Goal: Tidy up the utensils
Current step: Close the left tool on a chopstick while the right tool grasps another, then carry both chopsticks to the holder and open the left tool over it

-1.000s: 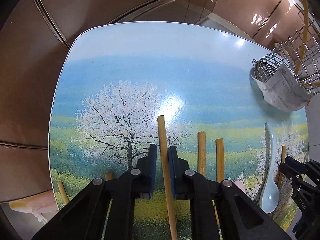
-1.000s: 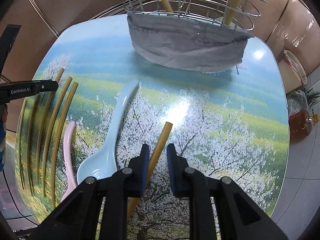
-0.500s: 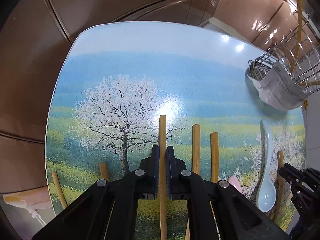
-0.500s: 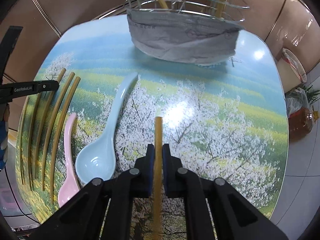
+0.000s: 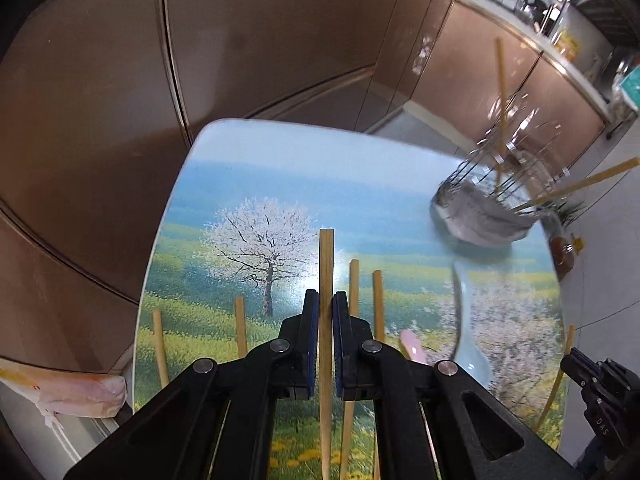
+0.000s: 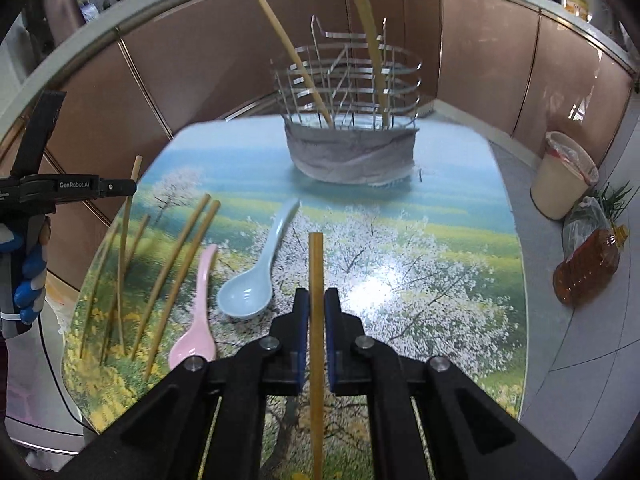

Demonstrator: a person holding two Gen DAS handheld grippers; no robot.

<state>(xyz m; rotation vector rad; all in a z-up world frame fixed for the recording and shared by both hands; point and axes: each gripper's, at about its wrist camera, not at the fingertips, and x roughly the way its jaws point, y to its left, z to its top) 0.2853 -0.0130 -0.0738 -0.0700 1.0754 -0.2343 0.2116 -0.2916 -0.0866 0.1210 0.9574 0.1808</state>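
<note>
Carrying two chopsticks off the table, one per tool: the transfer step of the sort, with delivery to the holder judged to come next

- Left gripper [image 5: 326, 308]: jaws closed tight on a pale bamboo chopstick [image 5: 326, 272] that runs straight out between the blue pads, its square tip clear of the table
- Right gripper [image 6: 316, 304]: jaws likewise pinched shut on a yellower chopstick [image 6: 315, 268], also raised above the surface and pointing toward the holder
- Table [image 6: 460, 240], printed with blossom trees and a meadow: still to be cleared are loose chopsticks [image 6: 188, 248] lying in a rough fan on its left side, a pink spoon [image 6: 196, 312] just beside them, and a pale blue spoon [image 6: 256, 276] beside that
- Wire utensil holder [image 6: 348, 80], far end of the table, base wrapped in grey cloth [image 6: 352, 156]: two chopsticks already lean inside
- Next move, as judged: tilt each stick toward upright, bring its tip over the wire rim and through an open gap, then release; the two tools should go in turn to avoid crossing
</note>
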